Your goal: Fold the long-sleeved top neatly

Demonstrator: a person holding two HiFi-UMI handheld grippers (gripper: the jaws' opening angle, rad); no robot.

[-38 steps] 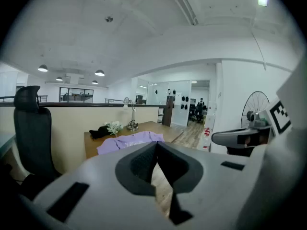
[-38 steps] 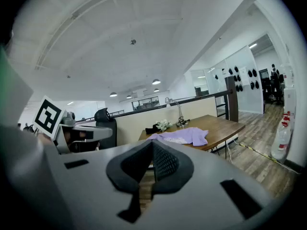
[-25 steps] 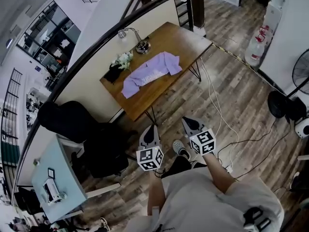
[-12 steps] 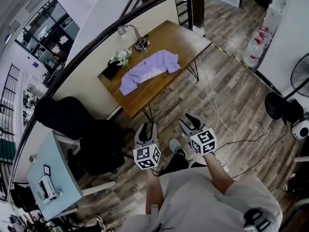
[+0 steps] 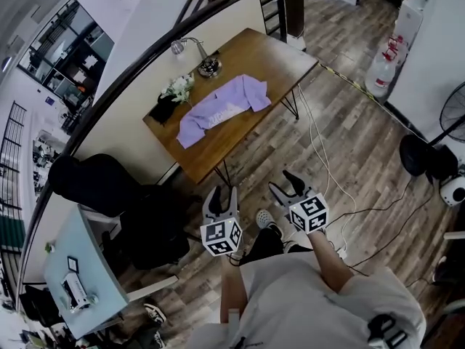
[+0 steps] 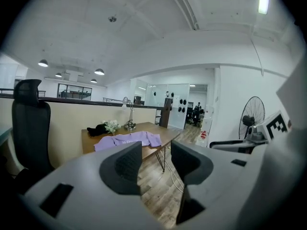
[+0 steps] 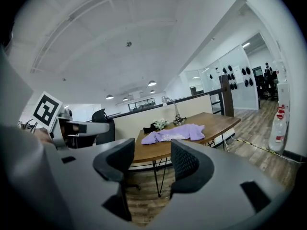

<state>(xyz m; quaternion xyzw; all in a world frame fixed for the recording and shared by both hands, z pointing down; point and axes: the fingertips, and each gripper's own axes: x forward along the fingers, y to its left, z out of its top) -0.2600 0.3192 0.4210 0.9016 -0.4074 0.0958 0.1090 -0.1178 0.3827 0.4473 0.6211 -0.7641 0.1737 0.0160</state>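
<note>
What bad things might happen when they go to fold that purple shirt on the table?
Loose cables cross the floor in front of the table, so walking over could end in a trip. The flowers and lamp stand close beside the purple top, so spreading its sleeves might knock them over.

Plank floor (image 5: 254, 167) along the wooden table's (image 5: 280, 58) near long edge: open. White cables (image 5: 317, 147) trail across it by the table's right end. Black office chair (image 5: 156, 224) stands off the left corner. Tabletop: right end bare, lilac top (image 5: 218, 107) covers the middle. Desk lamp (image 5: 208, 65), flowers (image 5: 182, 89) and a dark bundle (image 5: 161, 110) line the far edge. Partition wall (image 5: 131, 118) closes the far side.
</note>
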